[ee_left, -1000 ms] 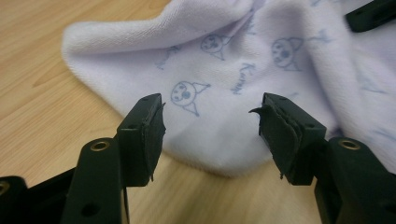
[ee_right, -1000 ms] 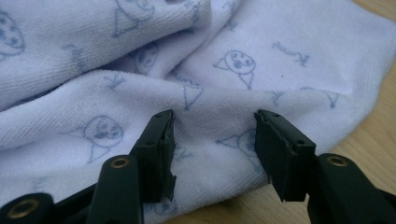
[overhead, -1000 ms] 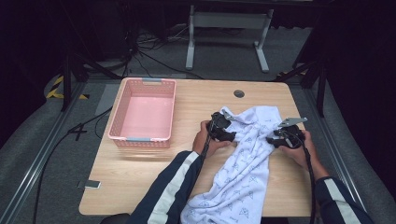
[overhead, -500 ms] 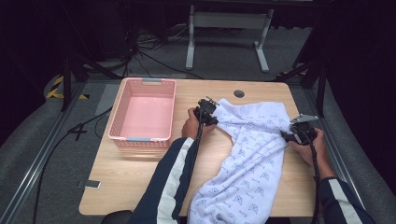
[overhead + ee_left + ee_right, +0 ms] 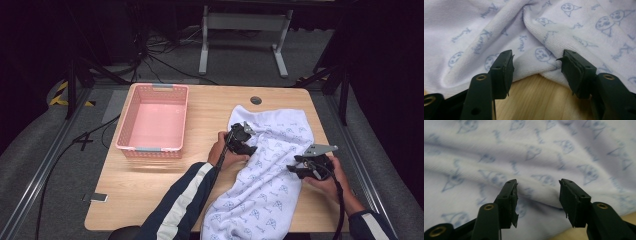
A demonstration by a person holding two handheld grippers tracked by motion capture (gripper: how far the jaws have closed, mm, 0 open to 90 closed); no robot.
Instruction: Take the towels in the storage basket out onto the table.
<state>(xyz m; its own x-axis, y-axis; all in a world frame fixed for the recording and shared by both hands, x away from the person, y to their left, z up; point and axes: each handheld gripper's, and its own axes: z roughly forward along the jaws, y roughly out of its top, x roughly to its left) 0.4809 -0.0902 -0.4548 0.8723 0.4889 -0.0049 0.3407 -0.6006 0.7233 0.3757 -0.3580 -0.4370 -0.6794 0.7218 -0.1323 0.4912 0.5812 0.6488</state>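
The high view is evenly lit from above: the pale wooden surface point(image 5: 200, 115) is bright, while the floor and room around it sink into near black. Shadows are soft and short, with a faint one under the near wall of the pink plastic lattice basket point(image 5: 152, 121). The picture is slightly soft, with no harsh glare. In the left gripper view the white terry towel printed with blue doodles point(image 5: 549, 32) is fairly sharp, and the black claw point(image 5: 537, 71) looms dark and blurred. In the right gripper view the towel point(image 5: 536, 150) is hazy and out of focus, dimmer in its folds.
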